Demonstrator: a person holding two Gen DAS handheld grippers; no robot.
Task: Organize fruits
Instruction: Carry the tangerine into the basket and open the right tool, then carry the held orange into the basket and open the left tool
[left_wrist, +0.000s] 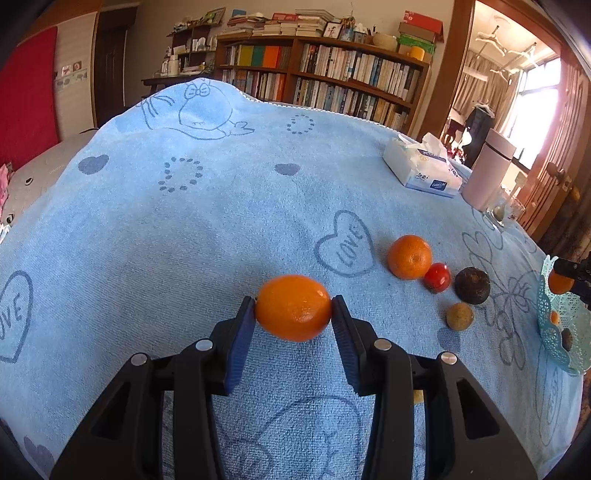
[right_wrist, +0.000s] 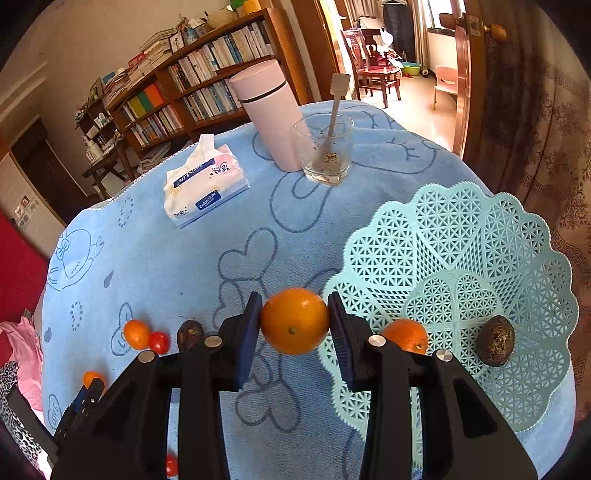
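Observation:
My left gripper (left_wrist: 294, 308) is shut on an orange (left_wrist: 293, 307), held above the blue towel. To its right on the towel lie another orange (left_wrist: 409, 256), a red tomato (left_wrist: 437, 277), a dark round fruit (left_wrist: 472, 285) and a small brown fruit (left_wrist: 459, 316). My right gripper (right_wrist: 294, 320) is shut on a second orange (right_wrist: 294, 320) just left of the rim of the pale green lattice basket (right_wrist: 461, 240). Inside the basket lie an orange (right_wrist: 405, 335) and a dark fruit (right_wrist: 495, 340). The left gripper (right_wrist: 88, 391) with its orange shows at the lower left of the right wrist view.
At the far side of the table stand a tissue pack (right_wrist: 203, 184), a pink tumbler (right_wrist: 271, 114) and a glass with a spoon (right_wrist: 327, 149). A bookshelf (left_wrist: 325, 74) lines the wall behind. The table edge drops off right of the basket, by a curtain.

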